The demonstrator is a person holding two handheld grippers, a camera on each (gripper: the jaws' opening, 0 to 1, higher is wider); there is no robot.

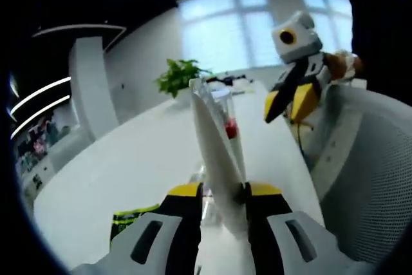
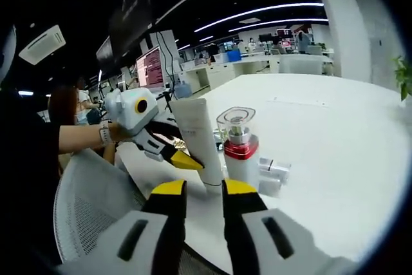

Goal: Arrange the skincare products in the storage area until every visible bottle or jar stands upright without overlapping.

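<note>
White plastic marks the tall tube (image 1: pixel 215 159), which stands cap-down on the pale surface (image 1: pixel 129 165) and is clamped between the yellow-tipped jaws of the left tool (image 1: pixel 222 192). In the right gripper view the same tube (image 2: pixel 198 136) rises just left of a clear bottle with a red band (image 2: pixel 239 146) and a faceted clear cap, the two standing close together, and the left tool (image 2: pixel 172 152) reaches in from the left with a yellow jaw tip against the tube's lower part. A small clear-and-silver item (image 2: pixel 273 170) lies on the surface (image 2: pixel 335 133) just right of the red-banded bottle. The right tool (image 2: pixel 199 188) hovers near the tube's base with its jaws parted and nothing between them; in the left gripper view it (image 1: pixel 286 104) hangs above the far edge of the surface, jaws apart. A green-and-black packet (image 1: pixel 132 218) lies near the left tool's left jaw. A green plant (image 1: pixel 180 75) stands at the far end of the surface, and a white mesh chair back (image 1: pixel 367 178) sits at the right.
</note>
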